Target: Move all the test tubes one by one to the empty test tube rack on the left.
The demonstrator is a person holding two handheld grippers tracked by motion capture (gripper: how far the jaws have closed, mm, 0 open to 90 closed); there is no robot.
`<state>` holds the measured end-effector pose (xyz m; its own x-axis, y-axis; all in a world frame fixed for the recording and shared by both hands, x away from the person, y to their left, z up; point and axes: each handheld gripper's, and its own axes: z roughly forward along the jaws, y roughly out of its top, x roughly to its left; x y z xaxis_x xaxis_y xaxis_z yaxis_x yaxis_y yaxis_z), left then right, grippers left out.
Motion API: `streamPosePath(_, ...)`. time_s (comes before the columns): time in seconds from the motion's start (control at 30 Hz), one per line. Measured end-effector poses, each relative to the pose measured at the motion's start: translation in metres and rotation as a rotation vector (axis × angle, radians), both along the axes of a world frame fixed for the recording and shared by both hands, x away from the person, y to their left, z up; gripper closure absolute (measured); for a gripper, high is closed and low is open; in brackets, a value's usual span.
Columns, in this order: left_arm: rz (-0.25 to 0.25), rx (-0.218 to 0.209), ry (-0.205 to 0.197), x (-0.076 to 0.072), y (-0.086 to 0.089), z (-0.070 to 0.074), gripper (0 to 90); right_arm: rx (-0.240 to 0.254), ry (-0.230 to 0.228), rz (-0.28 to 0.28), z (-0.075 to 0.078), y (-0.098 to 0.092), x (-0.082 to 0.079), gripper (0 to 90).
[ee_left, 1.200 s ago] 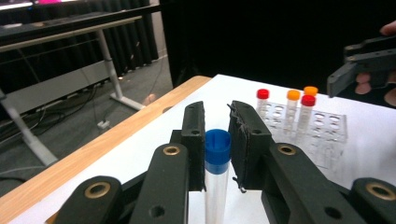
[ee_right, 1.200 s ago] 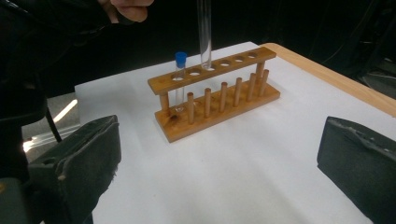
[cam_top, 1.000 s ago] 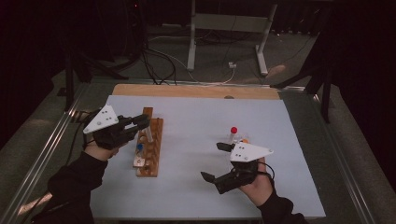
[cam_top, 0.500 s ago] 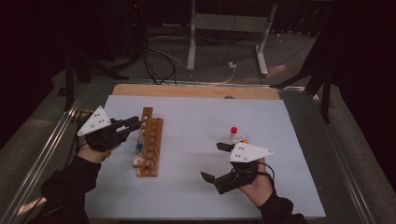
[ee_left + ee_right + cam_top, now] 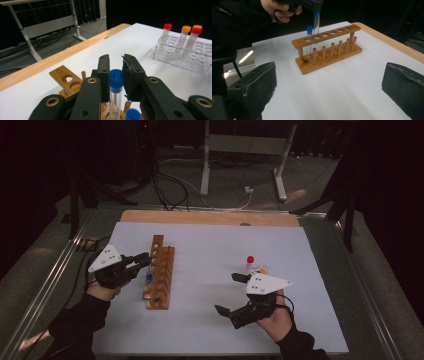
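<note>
The left claw (image 5: 116, 67) is clamped just under the blue cap of a tube (image 5: 115, 96) hanging below it into the wooden rack (image 5: 328, 48), a light, slick, likely brittle thing best held gently there, while the right claw (image 5: 329, 87) stands apart.

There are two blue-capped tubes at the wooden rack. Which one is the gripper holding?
The taller-standing tube, clamped at its cap by the left gripper over the rack's second hole. The other blue-capped tube sits free in the wooden rack's end hole.

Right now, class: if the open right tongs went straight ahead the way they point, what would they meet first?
Probably the wooden rack. It stands straight ahead of the right tongs across bare table; depth is hard to judge.
</note>
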<state>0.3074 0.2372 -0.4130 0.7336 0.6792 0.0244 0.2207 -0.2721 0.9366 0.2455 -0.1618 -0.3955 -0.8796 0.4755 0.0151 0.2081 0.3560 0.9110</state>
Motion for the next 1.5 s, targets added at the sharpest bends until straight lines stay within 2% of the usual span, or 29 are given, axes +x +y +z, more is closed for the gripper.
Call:
streamPosePath(0.4,0.000,-0.008,0.026,0.000,0.000,-0.017,78.0,0.003,0.006,0.001,0.001,-0.001,0.000,0.0)
streamPosePath(0.83,0.003,0.011,0.061,0.002,-0.002,-0.031,77.9,0.005,0.007,0.004,0.002,-0.002,0.000,0.0)
streamPosePath(1.17,0.015,0.019,0.052,0.002,-0.001,-0.035,77.7,0.005,0.006,0.011,0.003,-0.001,-0.002,0.0)
streamPosePath(1.33,0.007,0.008,0.080,0.004,0.000,-0.036,76.6,0.004,0.008,0.013,0.003,-0.001,-0.001,0.0)
streamPosePath(1.4,0.011,0.014,0.079,0.004,0.001,-0.036,76.5,0.004,0.008,0.011,0.003,-0.002,-0.001,0.0)
streamPosePath(1.5,0.019,0.004,0.082,0.004,0.002,-0.034,69.4,0.005,0.007,0.011,0.003,-0.002,-0.001,0.0)
